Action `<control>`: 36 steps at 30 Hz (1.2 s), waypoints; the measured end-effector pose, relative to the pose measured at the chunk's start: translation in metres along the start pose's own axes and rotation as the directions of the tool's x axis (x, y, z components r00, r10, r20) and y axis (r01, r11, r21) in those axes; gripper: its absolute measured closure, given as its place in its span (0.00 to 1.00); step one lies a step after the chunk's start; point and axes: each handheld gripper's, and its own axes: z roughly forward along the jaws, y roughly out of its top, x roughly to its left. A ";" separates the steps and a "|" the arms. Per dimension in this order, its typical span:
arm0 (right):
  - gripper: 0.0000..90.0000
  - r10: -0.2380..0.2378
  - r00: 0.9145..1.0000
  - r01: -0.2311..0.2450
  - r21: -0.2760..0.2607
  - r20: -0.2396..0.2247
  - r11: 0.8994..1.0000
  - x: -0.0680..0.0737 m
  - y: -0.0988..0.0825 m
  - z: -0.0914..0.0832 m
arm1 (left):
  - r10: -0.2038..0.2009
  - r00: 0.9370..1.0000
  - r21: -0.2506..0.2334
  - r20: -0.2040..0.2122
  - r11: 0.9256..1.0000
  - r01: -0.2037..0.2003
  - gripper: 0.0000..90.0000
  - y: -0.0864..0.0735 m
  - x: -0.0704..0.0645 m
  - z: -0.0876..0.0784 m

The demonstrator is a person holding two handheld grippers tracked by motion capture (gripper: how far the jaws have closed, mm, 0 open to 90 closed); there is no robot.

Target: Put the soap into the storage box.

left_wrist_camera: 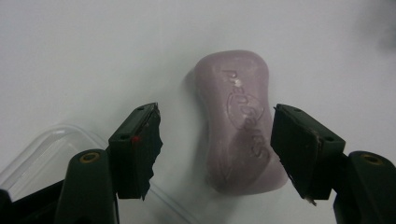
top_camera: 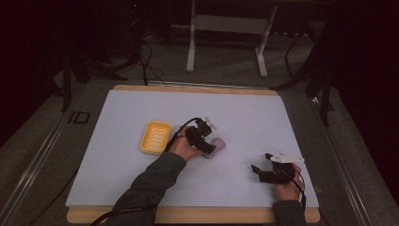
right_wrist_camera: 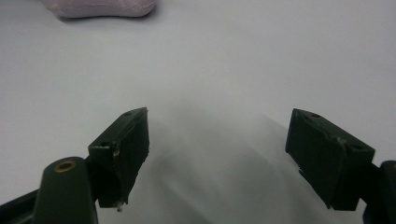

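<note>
Pink-lilac soap, a single bar [left_wrist_camera: 239, 123], is seen lying flat on the pale sheet [top_camera: 141, 188] that covers the table, with raised lettering on its upper face. In the left gripper view the bar is placed between the two black jaws of the left gripper [left_wrist_camera: 217, 140], nearer the right-hand one. The jaws are held wide apart. A clear strip of sheet is visible between the left-hand pad and the bar; on the other side the pad is set just beside the bar's edge, and whether it touches cannot be told. Nothing is clamped. At the lower left corner of that view the rim of a clear plastic piece [left_wrist_camera: 42, 154] is caught, lying on the sheet beneath the left-hand jaw.

In the high view the bar [top_camera: 218, 145] is found near the middle of the sheet, just beyond the left gripper [top_camera: 207, 141], which is held by the person's left hand [top_camera: 181, 149]. One yellow ribbed soap dish [top_camera: 155, 137] is set just to the left of that hand, apart from the bar and empty.

The right gripper [right_wrist_camera: 217, 154] is kept well away, near the front right part of the sheet [top_camera: 263, 167]. Its jaws are likewise spread wide, with bare sheet between them and nothing touched. The bar [right_wrist_camera: 100, 8] is glimpsed at the top edge of the right gripper view.

Counted: one bar, one dish, one clear plastic piece, two grippers.
</note>
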 end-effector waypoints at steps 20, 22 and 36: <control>0.24 -0.001 1.000 0.001 0.000 0.001 1.000 0.000 0.000 0.000 | 0.009 1.000 0.075 0.006 0.997 -0.010 0.37 0.018 0.001 0.008; 0.24 -0.001 1.000 0.001 0.000 0.001 1.000 0.000 0.000 0.000 | 0.014 1.000 0.089 0.010 0.996 -0.015 0.37 0.019 0.000 0.010; 0.24 -0.003 1.000 0.003 0.001 0.001 1.000 0.000 0.000 0.000 | 0.025 1.000 0.129 0.019 0.991 -0.027 0.37 0.025 -0.005 0.022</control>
